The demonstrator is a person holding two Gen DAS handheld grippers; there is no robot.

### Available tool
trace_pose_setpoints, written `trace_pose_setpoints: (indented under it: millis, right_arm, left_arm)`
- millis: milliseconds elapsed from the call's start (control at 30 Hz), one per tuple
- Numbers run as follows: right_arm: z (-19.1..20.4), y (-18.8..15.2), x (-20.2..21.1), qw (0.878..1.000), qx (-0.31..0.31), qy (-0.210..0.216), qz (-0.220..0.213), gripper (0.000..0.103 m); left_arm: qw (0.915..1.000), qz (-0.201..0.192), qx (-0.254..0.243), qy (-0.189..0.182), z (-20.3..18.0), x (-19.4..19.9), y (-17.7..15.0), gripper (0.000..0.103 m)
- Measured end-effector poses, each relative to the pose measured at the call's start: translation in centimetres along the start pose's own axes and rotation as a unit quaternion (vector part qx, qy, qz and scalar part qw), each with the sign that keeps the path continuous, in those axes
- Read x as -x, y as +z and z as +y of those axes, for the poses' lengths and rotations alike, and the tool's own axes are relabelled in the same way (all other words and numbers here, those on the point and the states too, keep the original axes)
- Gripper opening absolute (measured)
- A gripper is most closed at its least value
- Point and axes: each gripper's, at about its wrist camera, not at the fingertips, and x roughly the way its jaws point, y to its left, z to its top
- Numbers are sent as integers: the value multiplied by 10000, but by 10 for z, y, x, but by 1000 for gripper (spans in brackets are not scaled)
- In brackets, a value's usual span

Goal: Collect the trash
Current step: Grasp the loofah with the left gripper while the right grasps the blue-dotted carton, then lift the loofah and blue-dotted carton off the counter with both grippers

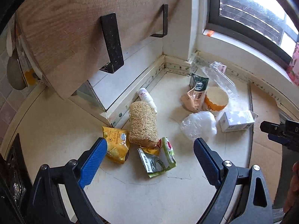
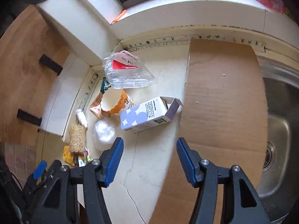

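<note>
On the pale counter (image 2: pixel 149 168) the rubbish lies scattered in the corner under the window. A paper cup (image 1: pixel 217 98) with an orange wavy band lies tipped on its side, mouth showing, nothing visible inside. Just beside it a white carton (image 2: pixel 147 115) with lilac dots lies on its side, its top flap torn open, and what shows of its inside looks bare. A clear plastic tray (image 2: pixel 127 72) with a red label sits behind them near the wall. A crumpled clear bag (image 1: pixel 199 127) lies in front of the cup. Further left are a loofah (image 1: pixel 143 125), a small white bottle (image 1: pixel 146 97) behind it, a yellow cracker wrapper (image 1: pixel 116 145) and a torn green packet (image 1: pixel 158 158). A cardboard sheet (image 2: pixel 224 102) covers part of the counter beside the steel sink (image 2: pixel 276 127).

The left tongs (image 1: pixel 150 149) hang spread wide above the yellow wrapper and green packet, gripping nothing. The right tongs (image 2: pixel 149 149) are likewise spread wide, empty, poised over bare counter just short of the carton.
</note>
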Motion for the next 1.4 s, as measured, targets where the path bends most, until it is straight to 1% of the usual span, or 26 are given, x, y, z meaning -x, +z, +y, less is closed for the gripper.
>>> trace_pose_setpoints:
  millis: [100,200,267,400,433,533,633,733,767,833,867,900,933,967,1000,1067,1100,1133,1167,1233,1333,1400]
  right_arm:
    - [-2,13,-25,9988,-477,35,112,60]
    - [1,21,-44,9964,-822,30,185,60]
    - [3,26,-53,9954,-931,-122,185,60]
    - [10,32,-62,9934,-981,-586,74,60]
    - [12,34,-63,9925,-978,-735,54,61]
    - [15,42,-66,9899,-1021,-978,-55,65]
    - [19,46,-69,9889,-928,-1149,-137,68]
    - [18,48,-70,9884,-925,-1199,-139,72]
    - [16,49,-70,9883,-952,-1182,-135,73]
    - [14,49,-73,9884,-1013,-1124,-113,77]
    - [13,50,-75,9886,-1025,-1098,-94,79]
    - [13,51,-77,9888,-1034,-1071,-74,80]
    - [13,53,-81,9891,-1053,-1033,-25,80]
    - [13,55,-88,9894,-1081,-964,102,83]
    - [16,57,-87,9903,-987,-973,43,82]
    - [17,56,-89,9921,-923,-844,66,77]
    - [18,55,-89,9930,-900,-757,82,63]
    - [18,55,-90,9938,-887,-646,153,56]
    - [19,54,-91,9942,-863,-607,205,54]
    - [23,51,-86,9952,-732,-607,220,46]
    - [30,44,-75,9973,-492,-501,221,43]
    - [35,38,-64,9982,-311,-478,168,42]
  left_arm:
    - [9998,107,116,141,5,-17,6,93]
    - [9994,189,218,215,11,-30,12,93]
    - [9992,221,218,260,12,-37,16,93]
    - [9987,291,130,407,10,-53,19,93]
    - [9984,317,100,451,9,-58,20,93]
    - [9975,381,26,589,8,-71,22,93]
    - [9969,425,28,662,8,-83,25,93]
    - [9966,535,86,618,9,-94,25,93]
    - [9965,568,86,603,8,-97,24,91]
    - [9964,634,39,563,5,-103,22,83]
    - [9962,685,14,538,3,-107,21,74]
    - [9959,749,7,498,2,-110,20,60]
    - [9957,819,10,426,1,-115,19,51]
    - [9955,858,22,391,0,-117,18,48]
    - [9961,789,22,392,0,-115,18,46]
    - [9967,758,28,287,0,-112,18,43]
    - [9969,749,47,237,1,-110,17,39]
    - [9970,745,59,196,1,-107,17,39]
    - [9970,751,76,159,2,-103,15,38]
    - [9970,755,105,109,3,-95,13,37]
    - [9977,662,128,-22,5,-76,8,36]
    - [9984,525,150,-121,6,-60,6,36]
